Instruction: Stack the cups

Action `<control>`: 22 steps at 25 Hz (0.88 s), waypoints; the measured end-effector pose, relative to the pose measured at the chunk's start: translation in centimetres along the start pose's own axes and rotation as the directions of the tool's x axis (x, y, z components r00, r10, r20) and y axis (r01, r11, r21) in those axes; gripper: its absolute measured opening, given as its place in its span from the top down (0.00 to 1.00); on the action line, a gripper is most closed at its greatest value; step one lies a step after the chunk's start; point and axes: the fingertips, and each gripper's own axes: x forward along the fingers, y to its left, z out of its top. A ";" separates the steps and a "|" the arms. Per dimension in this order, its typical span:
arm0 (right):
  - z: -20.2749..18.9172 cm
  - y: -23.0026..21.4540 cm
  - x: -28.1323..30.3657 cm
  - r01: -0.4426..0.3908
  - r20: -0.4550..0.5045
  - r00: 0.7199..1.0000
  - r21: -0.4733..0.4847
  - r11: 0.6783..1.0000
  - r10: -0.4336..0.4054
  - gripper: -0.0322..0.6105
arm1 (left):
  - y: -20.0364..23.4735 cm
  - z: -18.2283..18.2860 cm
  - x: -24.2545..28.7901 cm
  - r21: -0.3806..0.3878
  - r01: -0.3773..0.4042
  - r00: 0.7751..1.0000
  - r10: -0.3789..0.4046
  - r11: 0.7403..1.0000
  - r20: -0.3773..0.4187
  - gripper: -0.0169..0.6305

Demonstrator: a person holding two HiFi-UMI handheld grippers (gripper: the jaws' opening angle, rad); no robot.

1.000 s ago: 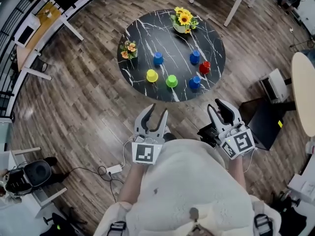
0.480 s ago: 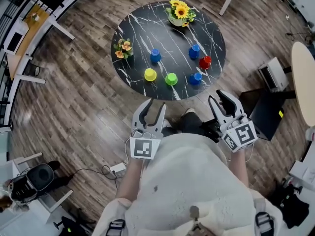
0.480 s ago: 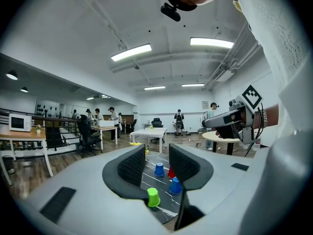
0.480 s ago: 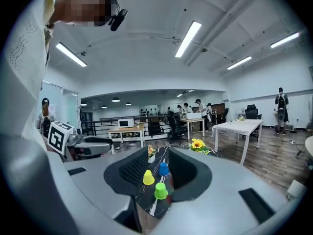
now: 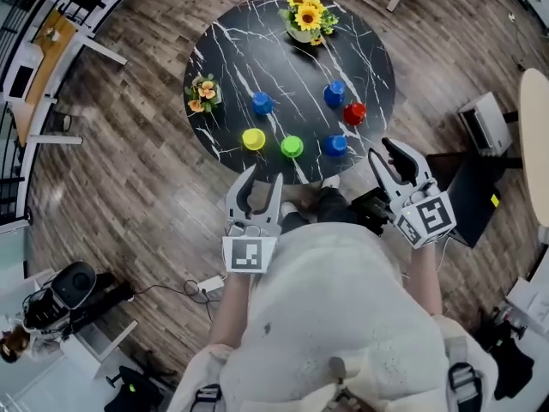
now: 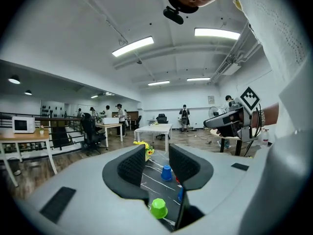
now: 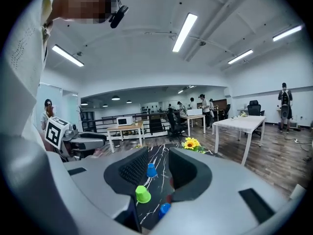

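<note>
Six small plastic cups stand apart, none stacked, on a round black bench with white marble veining (image 5: 257,54). Along the bench's near edge sit a yellow cup (image 5: 253,138), a green cup (image 5: 292,147) and a blue cup (image 5: 334,145), in a loose row from left to right. Toward the bench's right side is a red cup (image 5: 354,113), with a second blue cup (image 5: 334,93) just beyond it. A third blue cup (image 5: 262,103) sits left of the bench's centre. A pot of sunflowers (image 5: 304,15) stands at the bench's far edge, and a small pot of orange flowers (image 5: 202,93) at its left edge.

The left gripper (image 5: 263,178) hovers just off the bench's near edge, its jaws moderately apart and empty. The right gripper (image 5: 388,153) hovers off the bench's near right edge, its jaws likewise apart and holding nothing. Both point toward the bench, above a wooden plank floor (image 5: 129,170).
</note>
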 end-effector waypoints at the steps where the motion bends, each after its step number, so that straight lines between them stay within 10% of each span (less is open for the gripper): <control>1: 0.1 -1.1 0.5 -0.008 -0.001 1.000 -0.003 1.000 0.008 0.73 | 0.0 -0.1 0.9 0.003 -0.009 1.000 0.009 1.000 -0.006 0.71; 11: -2.2 -8.3 5.4 -0.101 -0.075 0.992 -0.027 0.995 0.098 0.73 | 0.4 -2.8 6.3 0.022 -0.107 0.991 0.108 0.994 -0.073 0.71; 22: -6.7 -10.5 9.9 0.005 -0.207 0.978 0.036 0.999 0.003 0.72 | 3.4 -6.7 10.9 0.022 0.064 0.981 -0.058 0.998 -0.183 0.71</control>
